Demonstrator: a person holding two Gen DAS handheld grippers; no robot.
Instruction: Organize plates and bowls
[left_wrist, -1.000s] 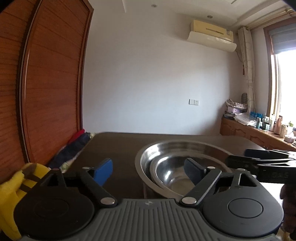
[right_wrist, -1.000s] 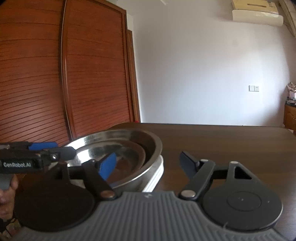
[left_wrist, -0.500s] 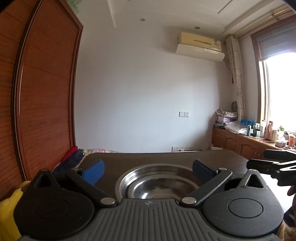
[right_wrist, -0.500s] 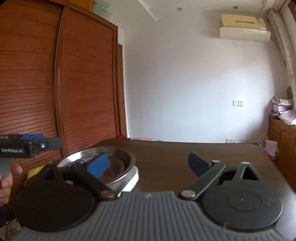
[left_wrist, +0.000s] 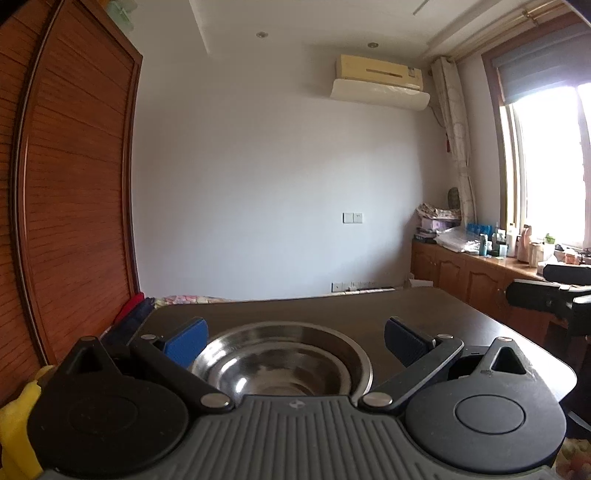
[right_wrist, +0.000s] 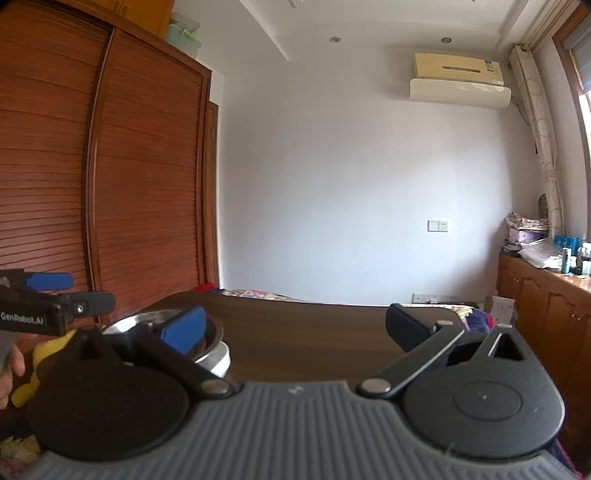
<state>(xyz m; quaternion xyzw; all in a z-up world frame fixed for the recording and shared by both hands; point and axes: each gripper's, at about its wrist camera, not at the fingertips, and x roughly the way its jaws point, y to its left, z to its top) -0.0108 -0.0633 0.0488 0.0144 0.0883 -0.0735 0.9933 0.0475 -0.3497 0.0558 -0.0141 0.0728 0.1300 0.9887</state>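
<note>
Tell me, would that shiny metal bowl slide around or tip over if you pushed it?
The shiny metal bowl would probably slide rather than tip: it looks wide and low, and the dark table looks smooth. Its polished steel may be slippery for a claw. It seems stiff and unlikely to break, though it would likely clatter, since it is nested in a bigger bowl.

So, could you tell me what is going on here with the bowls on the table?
A person holds a two-finger gripper in each hand above a dark table. The steel bowls sit nested on it, over what looks like a white plate. The left gripper is open and empty, and the right gripper has just been opening and holds nothing. Neither touches the stack, so the stacking looks finished.
</note>
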